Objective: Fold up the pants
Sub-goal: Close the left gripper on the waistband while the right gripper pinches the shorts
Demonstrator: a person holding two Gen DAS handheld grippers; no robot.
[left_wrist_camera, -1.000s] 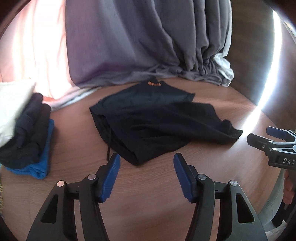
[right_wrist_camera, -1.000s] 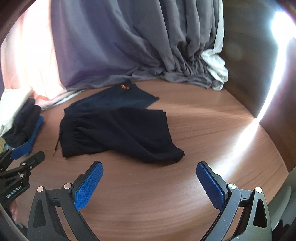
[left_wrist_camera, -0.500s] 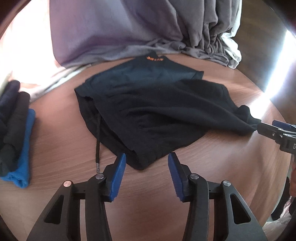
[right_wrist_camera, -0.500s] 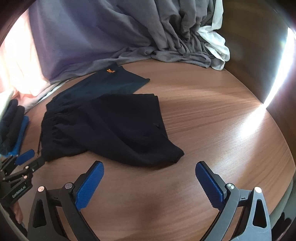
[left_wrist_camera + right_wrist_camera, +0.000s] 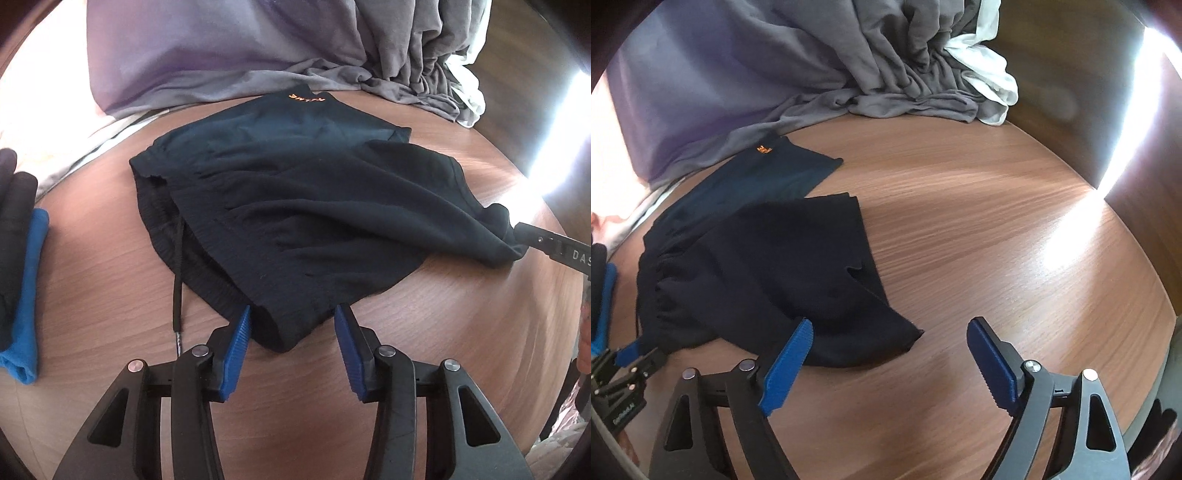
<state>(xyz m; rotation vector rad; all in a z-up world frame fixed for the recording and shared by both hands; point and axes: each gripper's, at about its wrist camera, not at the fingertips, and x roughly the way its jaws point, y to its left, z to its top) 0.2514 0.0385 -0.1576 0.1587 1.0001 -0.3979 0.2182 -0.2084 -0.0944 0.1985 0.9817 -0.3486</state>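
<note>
Black fabric pants (image 5: 306, 221) lie loosely doubled on the brown wood-grain tabletop (image 5: 110, 295), both grippers at their edges.

Centre frame in the left wrist view, the pants spread with a small orange logo (image 5: 306, 98) at their far edge and a dark drawstring (image 5: 178, 291) trailing onto the wood at lower left. At bottom centre the left gripper (image 5: 291, 332) has its blue-padded fingers parted either side of the nearest waistband corner, not pinching it. In the right wrist view the right gripper (image 5: 888, 343) sits at the bottom with fingers spread wide around the pants' leg corner (image 5: 905, 336), nothing clamped. Grey draped cloth (image 5: 886, 74) fills the upper frame; a folded blue-and-dark clothing stack (image 5: 18, 258) sits at the left edge.
</note>
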